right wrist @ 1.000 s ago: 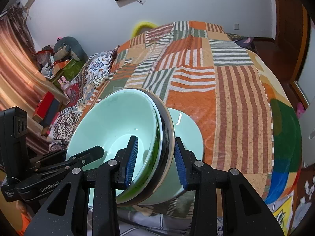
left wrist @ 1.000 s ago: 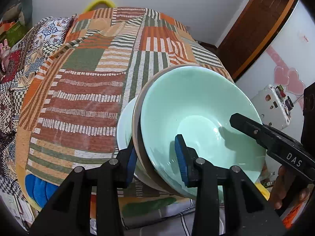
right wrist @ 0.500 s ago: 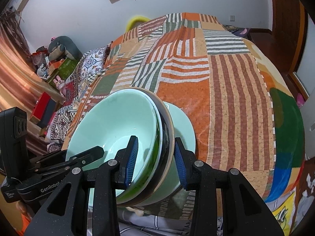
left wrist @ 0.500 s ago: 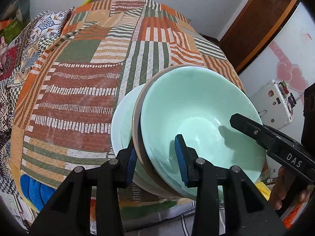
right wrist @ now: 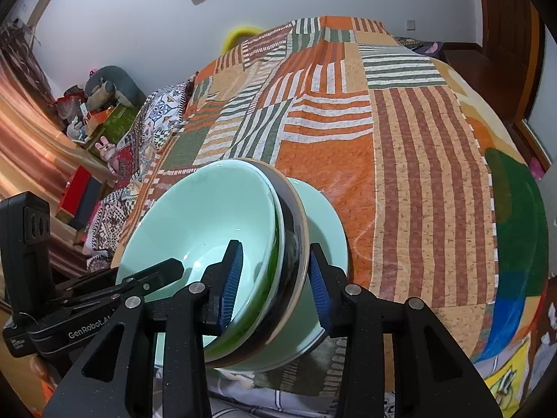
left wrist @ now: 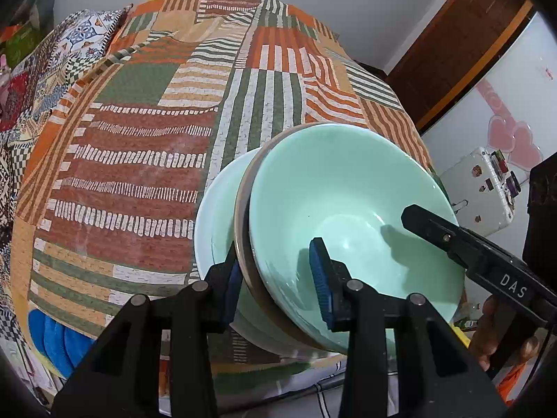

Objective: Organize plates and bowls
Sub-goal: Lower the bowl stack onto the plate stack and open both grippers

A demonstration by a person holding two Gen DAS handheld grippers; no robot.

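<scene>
Over the near edge of the striped blanket (left wrist: 146,181) I hold a stack of dishes: a mint bowl (left wrist: 348,216) on top, a dark bowl (right wrist: 296,240) under it, and a pale green plate (right wrist: 327,230) at the bottom. My left gripper (left wrist: 278,275) pinches one side of the rims, narrow. My right gripper (right wrist: 275,278) pinches the other side (the stack leans a bit).

"DAS" on the right gripper (left wrist: 414,221); "GenRobot.AI", partly cut off, on the left gripper (right wrist: 163,271).
</scene>
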